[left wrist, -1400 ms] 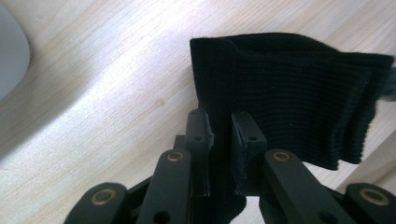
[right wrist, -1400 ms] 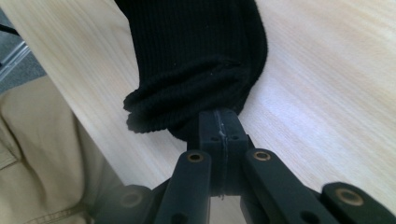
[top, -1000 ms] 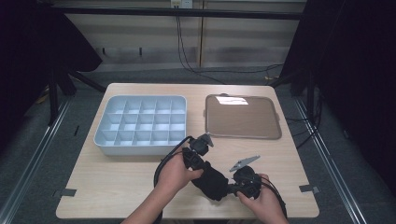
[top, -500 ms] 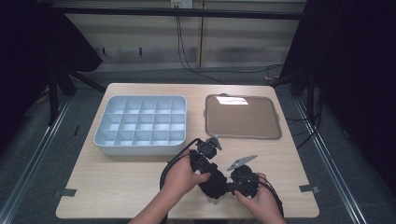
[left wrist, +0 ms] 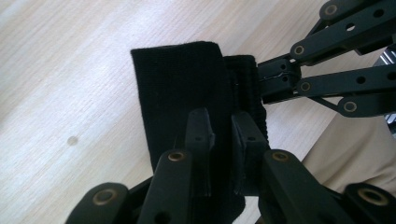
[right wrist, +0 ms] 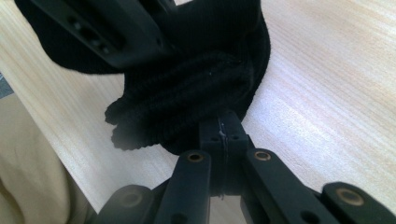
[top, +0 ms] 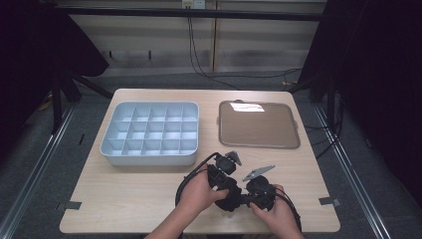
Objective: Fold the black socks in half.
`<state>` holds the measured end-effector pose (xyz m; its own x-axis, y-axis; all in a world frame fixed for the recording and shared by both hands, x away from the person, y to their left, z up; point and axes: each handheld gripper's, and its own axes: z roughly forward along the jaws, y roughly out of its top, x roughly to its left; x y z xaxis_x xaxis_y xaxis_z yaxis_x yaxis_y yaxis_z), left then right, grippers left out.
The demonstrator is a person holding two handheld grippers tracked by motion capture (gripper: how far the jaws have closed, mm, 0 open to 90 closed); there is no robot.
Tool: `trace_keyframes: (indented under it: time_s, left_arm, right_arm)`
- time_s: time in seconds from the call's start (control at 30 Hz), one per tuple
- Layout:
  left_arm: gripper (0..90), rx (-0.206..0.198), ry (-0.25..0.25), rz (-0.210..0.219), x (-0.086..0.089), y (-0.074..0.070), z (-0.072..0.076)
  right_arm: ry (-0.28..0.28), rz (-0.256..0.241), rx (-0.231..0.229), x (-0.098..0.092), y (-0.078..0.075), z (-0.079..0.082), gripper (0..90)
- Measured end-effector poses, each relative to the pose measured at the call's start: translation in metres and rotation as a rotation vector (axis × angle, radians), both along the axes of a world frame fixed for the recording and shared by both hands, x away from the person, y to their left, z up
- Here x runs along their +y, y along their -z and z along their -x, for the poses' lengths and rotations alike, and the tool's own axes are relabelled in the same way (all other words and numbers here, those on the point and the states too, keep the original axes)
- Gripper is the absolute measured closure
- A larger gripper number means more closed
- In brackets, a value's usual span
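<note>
Here both the left gripper (left wrist: 219,135) and the right gripper (right wrist: 223,135) pinch the black sock (left wrist: 187,93) near the table's (top: 124,199) front edge; better to fold slowly, keeping both grips firm.

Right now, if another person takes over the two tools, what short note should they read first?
Left tool: shut on the black sock, pinching its flat cuff end.
Right tool: shut on the same sock, at its bunched ribbed part.
The sock is held between both tools, low over the near edge of the table.
The divided bin and the brown tray are empty.
Done: sock gripped at both ends.
Left: probably fold or roll it, then place it.
</note>
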<state>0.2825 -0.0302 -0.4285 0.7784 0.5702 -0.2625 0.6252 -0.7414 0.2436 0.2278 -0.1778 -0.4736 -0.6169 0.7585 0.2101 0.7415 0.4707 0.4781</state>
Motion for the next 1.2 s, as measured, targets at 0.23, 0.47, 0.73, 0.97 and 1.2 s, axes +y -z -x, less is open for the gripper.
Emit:
trace_keyframes:
  time_s: [0.23,0.47,0.73,0.97,1.2]
  left_arm:
    - [77.7,0.013,-0.010,0.005,-0.003,0.007,0.001]
    - [75.7,0.021,-0.017,0.013,-0.006,0.013,0.001]
    - [74.8,0.030,-0.026,0.019,-0.008,0.017,0.001]
    - [75.3,0.026,-0.036,0.019,-0.008,0.021,0.001]
    - [76.1,0.008,-0.030,-0.017,-0.011,0.022,0.002]
  right_arm:
    - [-0.002,0.004,-0.005,-0.001,0.000,0.000,89.8]
    - [0.004,0.022,-0.016,-0.004,0.001,-0.001,88.8]
    - [0.025,0.024,-0.008,-0.011,-0.001,0.000,88.5]
    - [0.023,0.042,-0.009,-0.012,-0.001,0.000,88.2]
    - [0.046,0.043,-0.013,-0.020,-0.001,-0.001,84.7]
